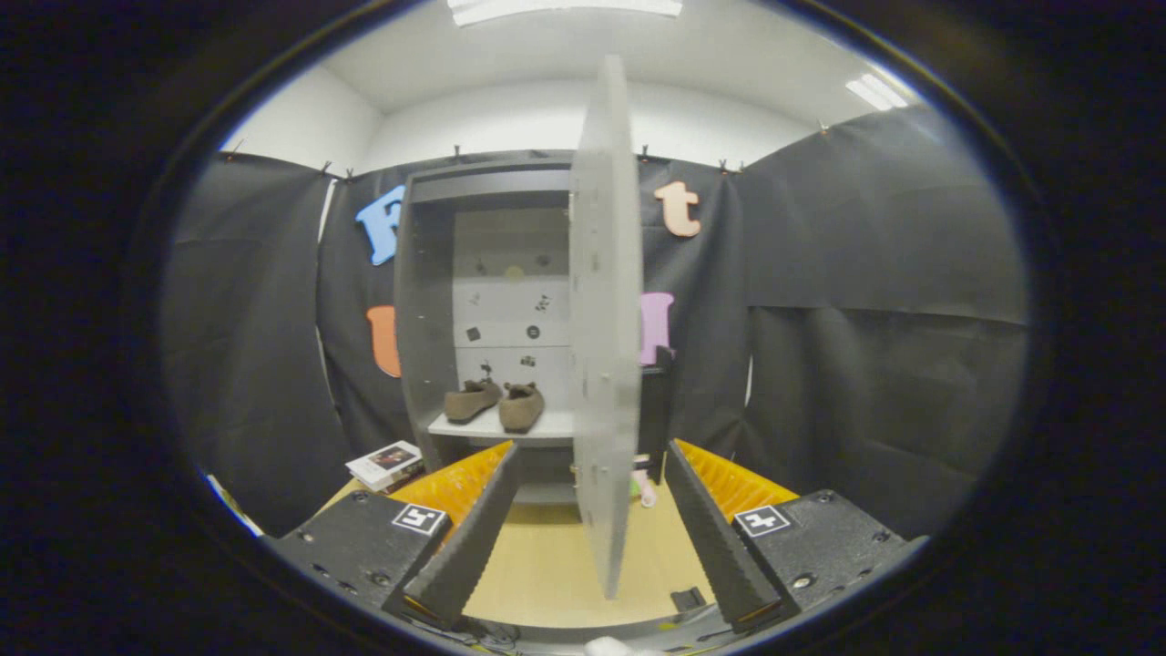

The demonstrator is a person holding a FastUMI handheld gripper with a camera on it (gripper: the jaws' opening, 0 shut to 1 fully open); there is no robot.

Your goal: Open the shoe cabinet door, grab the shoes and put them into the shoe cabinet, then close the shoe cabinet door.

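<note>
Black cloth walls close in your booth, and a pale wooden tabletop (547, 565) carries a grey shoe cabinet (428, 301) at its far edge. Its door (603, 319) stands open, edge-on between your jaws, which are spread wide and grip nothing. Two brown suede shoes (496, 403) sit side by side on the cabinet's shelf (492, 426). A booklet (387, 463) lies near the tabletop's left edge.

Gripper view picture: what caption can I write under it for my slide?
Open tongs face the cabinet, its door swung out edge-on between them, two brown shoes already on the shelf.
</note>
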